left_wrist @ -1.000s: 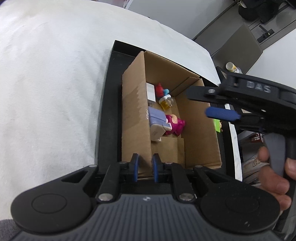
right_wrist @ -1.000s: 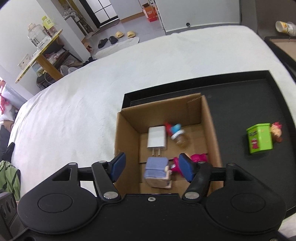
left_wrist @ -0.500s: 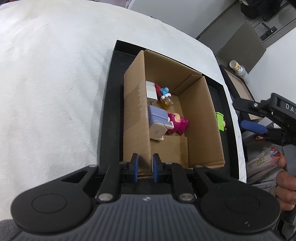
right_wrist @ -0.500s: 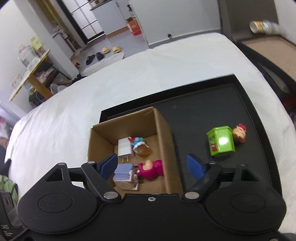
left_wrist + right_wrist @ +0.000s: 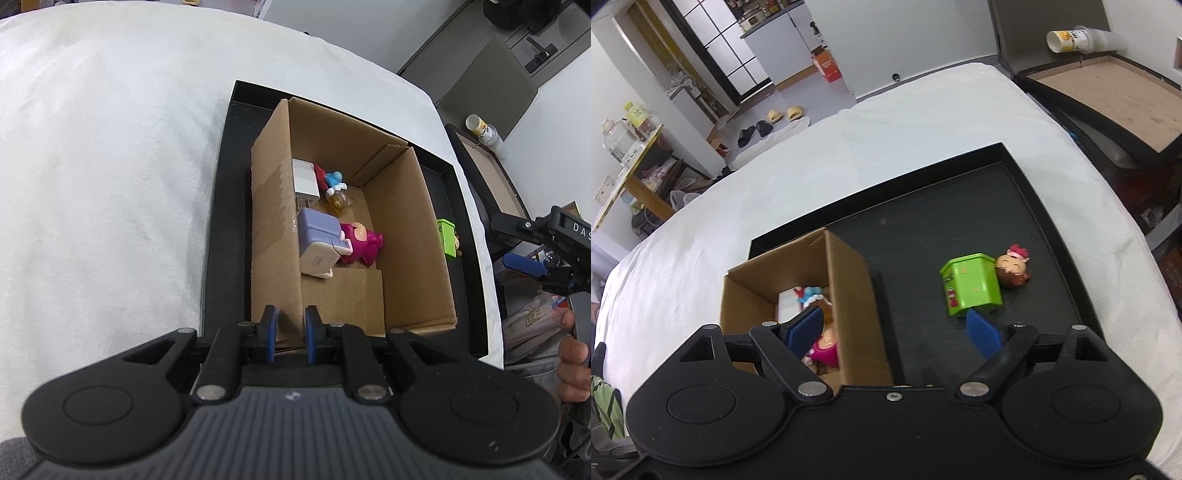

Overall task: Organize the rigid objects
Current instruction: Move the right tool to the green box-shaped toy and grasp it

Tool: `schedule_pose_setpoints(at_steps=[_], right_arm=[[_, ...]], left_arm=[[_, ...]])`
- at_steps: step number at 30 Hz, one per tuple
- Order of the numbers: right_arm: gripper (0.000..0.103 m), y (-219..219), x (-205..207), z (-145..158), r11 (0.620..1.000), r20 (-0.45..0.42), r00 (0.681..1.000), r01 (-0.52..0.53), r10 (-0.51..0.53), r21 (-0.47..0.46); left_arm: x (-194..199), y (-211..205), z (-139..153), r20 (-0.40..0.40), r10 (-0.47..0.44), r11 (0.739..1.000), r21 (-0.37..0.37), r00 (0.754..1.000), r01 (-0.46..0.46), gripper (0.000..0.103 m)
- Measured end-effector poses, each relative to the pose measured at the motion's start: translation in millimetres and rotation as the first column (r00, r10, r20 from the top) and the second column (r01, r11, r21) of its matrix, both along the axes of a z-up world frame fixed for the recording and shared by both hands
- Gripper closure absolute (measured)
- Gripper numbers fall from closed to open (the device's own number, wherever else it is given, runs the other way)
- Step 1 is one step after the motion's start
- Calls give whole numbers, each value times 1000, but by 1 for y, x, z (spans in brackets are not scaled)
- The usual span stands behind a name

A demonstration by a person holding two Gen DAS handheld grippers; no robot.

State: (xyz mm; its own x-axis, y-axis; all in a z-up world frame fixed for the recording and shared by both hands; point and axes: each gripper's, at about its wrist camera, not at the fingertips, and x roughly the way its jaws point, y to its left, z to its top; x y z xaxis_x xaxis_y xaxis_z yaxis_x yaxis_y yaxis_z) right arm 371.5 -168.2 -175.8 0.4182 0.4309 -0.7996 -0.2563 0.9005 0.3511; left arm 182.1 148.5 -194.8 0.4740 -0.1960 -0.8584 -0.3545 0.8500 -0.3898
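While a white cloth (image 5: 923, 122) covers the whole work surface, a shallow black tray (image 5: 1049, 206) rests on top of it, likely there to keep the loose items in one place. Inside the tray, toward its left side, stands an open cardboard box (image 5: 410, 236), which appears to serve as the collecting bin. Several small things already lie on the box floor: a lavender and white block (image 5: 317, 240), a white plug adapter (image 5: 304, 177), a magenta toy figure (image 5: 360, 245), and a small bottle with a blue cap (image 5: 338, 192).

Outside the box, on the bare tray floor, a green tin (image 5: 971, 284) stands with a small round-headed doll figure (image 5: 1012, 269) touching its right side. These two look like what remains to be sorted.

At the near rim of the box, the left gripper (image 5: 290, 334) is clenched on the cardboard wall, probably steadying the box. Nearer the green tin, the right gripper (image 5: 894, 328) has nothing between its blue pads and its jaws are opening, seemingly to fit around the tin.
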Motion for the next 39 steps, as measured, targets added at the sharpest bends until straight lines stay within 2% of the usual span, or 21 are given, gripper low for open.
schedule_pose_setpoints(at_steps=[10,23,30,39], right_arm=[[18,-24,9,-14,999,3,999,46,-46,-22],[18,-55,26,-32,997,-31,997,75,-75,11],[20,-55,44,-41,997,-40,996,76,-74,28],[51,-44,66,-65,999,-98,994,45,-41,30]], left_arm=[[1,-2,1,-8,1,1000,21,1000,-1,88],[6,-4,-2,-29,12,1000,26,999,-11,88],[9,-6,-4,-44,10,999,38,999,-8,88],[12,-5,-7,-54,13,999,40,998,-10,87]])
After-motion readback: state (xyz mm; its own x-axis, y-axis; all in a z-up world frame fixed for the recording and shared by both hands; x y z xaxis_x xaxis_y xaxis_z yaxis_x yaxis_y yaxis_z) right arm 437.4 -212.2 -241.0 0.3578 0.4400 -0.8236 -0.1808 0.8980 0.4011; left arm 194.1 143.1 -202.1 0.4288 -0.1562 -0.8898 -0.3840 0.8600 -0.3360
